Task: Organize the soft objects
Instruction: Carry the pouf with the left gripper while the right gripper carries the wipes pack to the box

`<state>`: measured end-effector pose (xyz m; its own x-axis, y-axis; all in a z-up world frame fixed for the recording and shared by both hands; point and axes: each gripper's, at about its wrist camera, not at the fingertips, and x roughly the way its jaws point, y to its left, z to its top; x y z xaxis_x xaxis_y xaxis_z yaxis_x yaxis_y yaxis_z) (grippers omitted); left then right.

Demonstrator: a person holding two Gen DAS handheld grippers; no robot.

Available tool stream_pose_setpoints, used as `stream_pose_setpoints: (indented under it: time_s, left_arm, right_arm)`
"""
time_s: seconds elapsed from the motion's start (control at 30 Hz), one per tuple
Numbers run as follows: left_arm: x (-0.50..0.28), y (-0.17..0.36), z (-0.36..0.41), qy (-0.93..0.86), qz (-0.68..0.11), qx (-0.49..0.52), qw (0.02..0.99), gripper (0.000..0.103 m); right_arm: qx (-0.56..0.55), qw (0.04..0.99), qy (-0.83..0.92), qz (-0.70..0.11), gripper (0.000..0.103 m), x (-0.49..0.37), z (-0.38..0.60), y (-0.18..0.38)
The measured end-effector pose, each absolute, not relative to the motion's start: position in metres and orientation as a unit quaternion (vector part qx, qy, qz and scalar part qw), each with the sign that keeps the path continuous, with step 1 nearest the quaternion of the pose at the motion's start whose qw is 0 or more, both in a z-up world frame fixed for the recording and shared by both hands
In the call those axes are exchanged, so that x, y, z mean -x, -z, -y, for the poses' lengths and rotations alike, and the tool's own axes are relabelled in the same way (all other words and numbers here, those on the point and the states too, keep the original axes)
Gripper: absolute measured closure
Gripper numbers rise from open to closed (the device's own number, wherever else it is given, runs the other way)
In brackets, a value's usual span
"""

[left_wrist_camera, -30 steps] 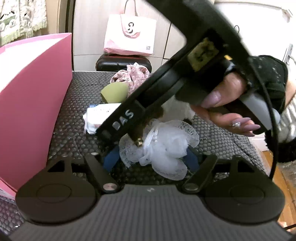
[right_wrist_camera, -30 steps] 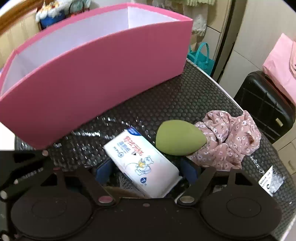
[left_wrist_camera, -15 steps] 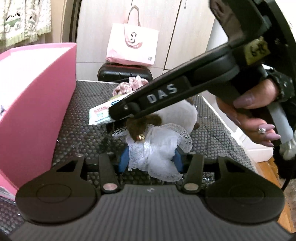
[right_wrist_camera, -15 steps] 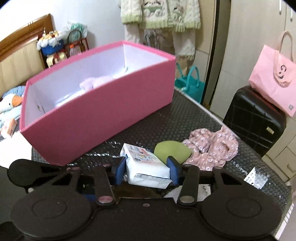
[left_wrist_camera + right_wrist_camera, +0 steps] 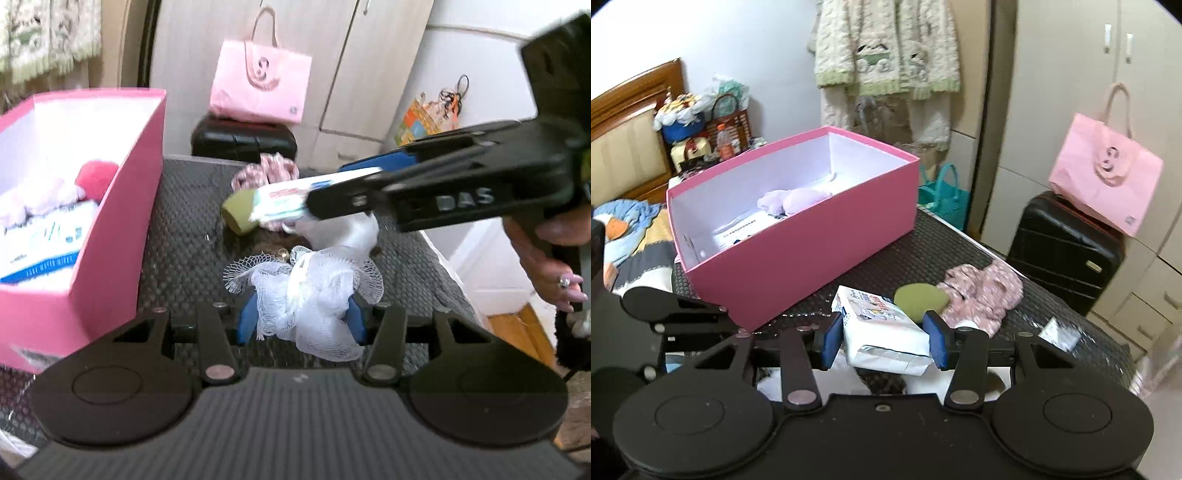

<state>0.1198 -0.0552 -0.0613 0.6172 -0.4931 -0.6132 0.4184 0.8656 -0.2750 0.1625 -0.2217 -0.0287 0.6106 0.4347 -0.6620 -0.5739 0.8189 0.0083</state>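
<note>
- Two grippers are in use, each gripping one soft object above the dark textured table [image 5: 960, 243].
- The left gripper [image 5: 301, 319] has its blue pads [image 5: 248, 316] clenched on a white mesh bath puff [image 5: 306, 299]. The puff bulges above and below the pads and is lifted clear of the table.
- The right gripper [image 5: 884, 339] has its blue pads [image 5: 829, 341] pressed against both sides of a white tissue pack [image 5: 882, 332]. The pack sits between the fingers, tilted, with its near end projecting toward the camera.
- In the left wrist view the right gripper [image 5: 280, 203] crosses from the right side, ahead of and above the left fingers, carrying the tissue pack [image 5: 284, 201].
- A green sponge [image 5: 919, 299] lies on the table just beyond the right finger, touching a pink floral fabric item [image 5: 982, 295] further right.
- A pink box [image 5: 798, 254] stands on the table ahead and left of both sets of fingers. It is open at the top and contains a pale pink soft item [image 5: 790, 199] and a white pack [image 5: 742, 230].
- A hand [image 5: 546, 258] holds the right gripper's handle at the right edge of the left wrist view.
</note>
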Motion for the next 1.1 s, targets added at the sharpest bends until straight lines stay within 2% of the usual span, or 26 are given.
stream_pose_setpoints:
  time_s: [0.17,0.6,1.1]
  left_arm:
    - [-0.115,0.060,0.043,0.272,-0.392,0.058,0.877,0.055]
    - [-0.086,0.044,0.032,0.274,-0.382,-0.005,0.883,0.055]
    - [-0.052,-0.003,-0.018,0.309,-0.386,-0.010,0.869,0.055]
  right_arm:
    - [0.089,0.901,-0.258,-0.336,0.050,-0.140,0.233,0.028]
    - [0.105,0.897,-0.255,-0.347,0.050,-0.088,0.222,0.031]
    - [0.151,0.897,-0.290,-0.298,0.050,-0.043,0.177,-0.009]
